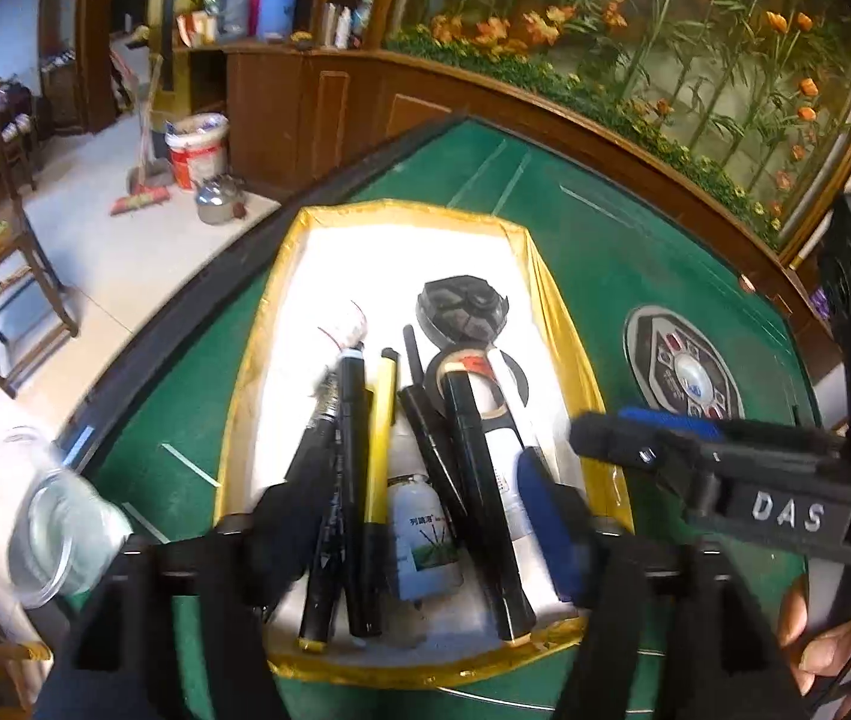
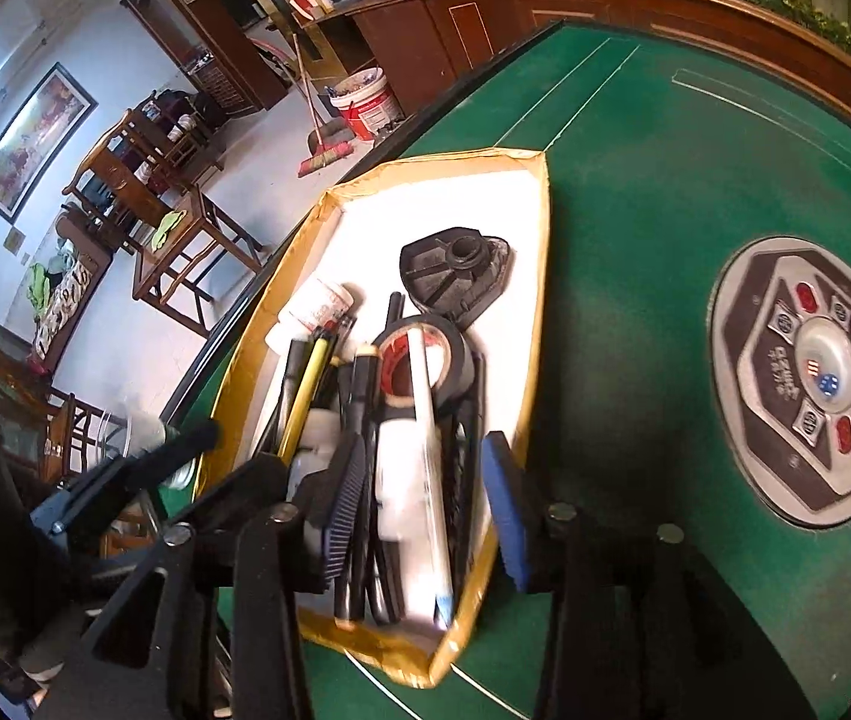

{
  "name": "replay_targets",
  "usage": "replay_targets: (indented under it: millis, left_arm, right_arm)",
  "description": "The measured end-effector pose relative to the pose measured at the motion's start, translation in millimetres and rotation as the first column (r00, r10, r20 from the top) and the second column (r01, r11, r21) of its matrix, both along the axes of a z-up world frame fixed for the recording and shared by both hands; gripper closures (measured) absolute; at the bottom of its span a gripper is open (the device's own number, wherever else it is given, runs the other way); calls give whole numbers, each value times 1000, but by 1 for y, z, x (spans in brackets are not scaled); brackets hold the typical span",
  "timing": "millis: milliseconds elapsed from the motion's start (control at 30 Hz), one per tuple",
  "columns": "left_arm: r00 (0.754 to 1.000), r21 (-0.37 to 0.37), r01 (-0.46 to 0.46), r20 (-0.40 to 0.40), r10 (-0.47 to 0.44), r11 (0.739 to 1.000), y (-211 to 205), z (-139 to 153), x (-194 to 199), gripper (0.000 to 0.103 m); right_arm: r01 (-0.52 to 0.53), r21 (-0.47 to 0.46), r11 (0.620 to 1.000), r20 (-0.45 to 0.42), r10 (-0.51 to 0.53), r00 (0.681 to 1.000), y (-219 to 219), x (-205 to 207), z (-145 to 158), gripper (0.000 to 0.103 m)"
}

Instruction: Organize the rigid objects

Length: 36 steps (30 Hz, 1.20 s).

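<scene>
A white tray with a yellow rim (image 1: 257, 354) (image 2: 536, 276) sits on the green table. It holds several black pens, a yellow pen (image 1: 382, 426) (image 2: 304, 393), a small white bottle (image 1: 425, 534), a black tape roll (image 1: 473, 372) (image 2: 425, 354), a black plastic cap (image 1: 461, 309) (image 2: 455, 273) and a white tube (image 2: 428, 468). My left gripper (image 1: 419, 516) is open above the tray's near end. My right gripper (image 2: 419, 510) is open above the same end, and its arm also shows in the left wrist view (image 1: 725, 462).
A round silver and black control panel (image 1: 683, 366) (image 2: 809, 378) is set in the table to the right of the tray. A glass jar (image 1: 65, 534) lies at the table's left edge. Wooden chairs, a broom and a bucket (image 1: 197, 147) stand on the floor beyond.
</scene>
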<state>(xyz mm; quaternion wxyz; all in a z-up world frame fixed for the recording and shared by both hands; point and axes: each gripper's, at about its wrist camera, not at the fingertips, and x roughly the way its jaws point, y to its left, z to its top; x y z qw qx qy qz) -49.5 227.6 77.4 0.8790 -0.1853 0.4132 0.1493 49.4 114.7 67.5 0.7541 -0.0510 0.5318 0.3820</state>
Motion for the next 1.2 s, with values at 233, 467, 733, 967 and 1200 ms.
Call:
replay_targets:
  millis: [233,467,733,967,1200]
  left_arm:
    - [995,53,-71,79,67,996,-16,20,-34,1]
    - [994,169,-102,42,96,980,-37,37,-73,1]
    - [983,232,-180,18,181,956,-41,84,-104,1]
    - [965,323,-263,77,251,909,-43,126,-122,1]
    - [940,373,-333,57,337,866,-30,126,-133,1]
  right_arm:
    - [-9,-19,1000,94,11,996,-48,-23,14,37]
    - [-39,-58,998,242,52,969,-108,-64,21,24]
    - [-81,-27,996,320,85,944,-132,-80,40,22]
    - [-120,-10,993,333,116,936,-126,-85,49,22]
    - [-174,-1,985,350,163,922,-112,-93,57,22]
